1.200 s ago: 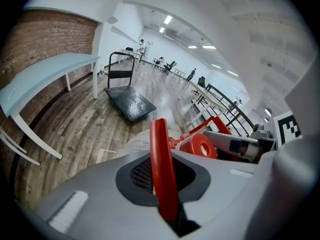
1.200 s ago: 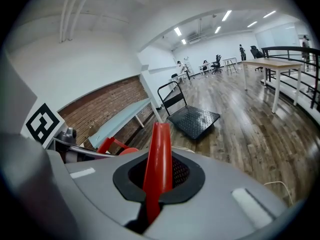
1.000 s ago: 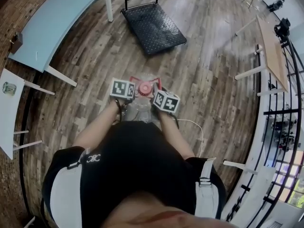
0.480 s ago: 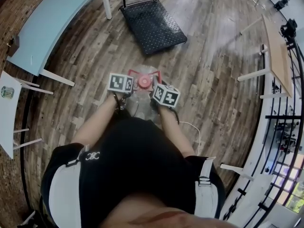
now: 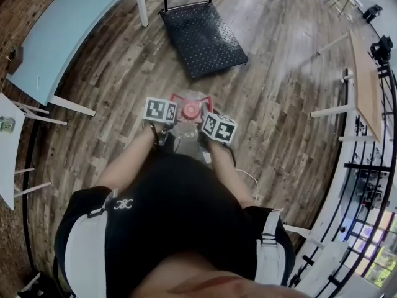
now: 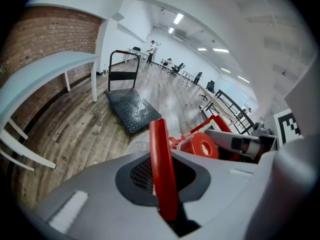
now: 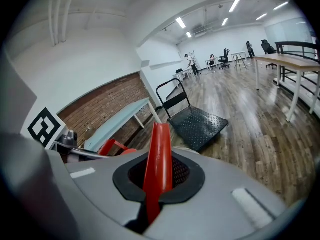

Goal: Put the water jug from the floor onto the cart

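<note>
Water jug, clear-bodied with a red cap, hangs between the two grippers just in front of the person's body, above the wooden floor and short of the cart, with a strip of bare boards between them. The left gripper has its grey fingers closed narrow on one upright loop of the jug's red handle, which stands pinched between the dark pads; the cap shows just beyond, to that view's right. The right gripper clamps the loop on the other side of the handle in the same way, its fingers drawn almost together on the thin red strip. In the head view the two marker cubes sit on either side of the cap. The cart is a black perforated platform with an upright push bar at its far end, standing beside a light-blue table that runs along a brick wall.
</note>
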Available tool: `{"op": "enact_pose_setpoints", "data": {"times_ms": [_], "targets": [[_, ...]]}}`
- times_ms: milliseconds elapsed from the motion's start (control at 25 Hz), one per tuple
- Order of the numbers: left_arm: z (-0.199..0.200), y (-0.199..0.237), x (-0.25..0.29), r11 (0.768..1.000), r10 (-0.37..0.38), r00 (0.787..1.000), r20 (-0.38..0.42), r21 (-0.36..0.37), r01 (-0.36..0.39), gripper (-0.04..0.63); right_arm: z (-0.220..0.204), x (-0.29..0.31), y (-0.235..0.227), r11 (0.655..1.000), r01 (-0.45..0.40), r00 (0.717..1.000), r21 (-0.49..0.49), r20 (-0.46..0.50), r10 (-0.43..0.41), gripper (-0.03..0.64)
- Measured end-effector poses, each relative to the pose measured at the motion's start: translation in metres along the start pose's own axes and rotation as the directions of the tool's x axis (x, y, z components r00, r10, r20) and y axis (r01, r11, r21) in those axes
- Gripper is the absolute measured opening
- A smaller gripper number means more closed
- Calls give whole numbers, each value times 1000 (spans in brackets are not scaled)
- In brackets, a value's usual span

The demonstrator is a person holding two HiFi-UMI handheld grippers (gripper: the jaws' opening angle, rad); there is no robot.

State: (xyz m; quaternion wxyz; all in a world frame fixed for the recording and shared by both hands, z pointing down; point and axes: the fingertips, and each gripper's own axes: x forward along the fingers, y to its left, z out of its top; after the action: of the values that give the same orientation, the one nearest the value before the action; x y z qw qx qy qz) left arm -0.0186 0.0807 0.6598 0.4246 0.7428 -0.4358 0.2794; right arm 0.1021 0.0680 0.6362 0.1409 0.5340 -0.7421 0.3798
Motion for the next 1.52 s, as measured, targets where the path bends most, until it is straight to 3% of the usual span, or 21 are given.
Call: {"op": "enact_pose_setpoints", "data": {"times_ms": [520,720,1160,1520], "targets": [[96,59,42,1000,-13,999,-37,5,13,25,65,97,7,999,30,999,10,-46,-30,15],[133,81,56,999,-48,998,-33,6,49,25,91,133,9,998,26,998,61,-60,-22,15],[218,122,79,993,-104,994,-28,53,105,26,158,192,20,994,95,995,50,13,-95,15],[252,128,104,989,-120,992,-39,87,123,26,183,218,6,990,127,992,55,17,-128,17]]}}
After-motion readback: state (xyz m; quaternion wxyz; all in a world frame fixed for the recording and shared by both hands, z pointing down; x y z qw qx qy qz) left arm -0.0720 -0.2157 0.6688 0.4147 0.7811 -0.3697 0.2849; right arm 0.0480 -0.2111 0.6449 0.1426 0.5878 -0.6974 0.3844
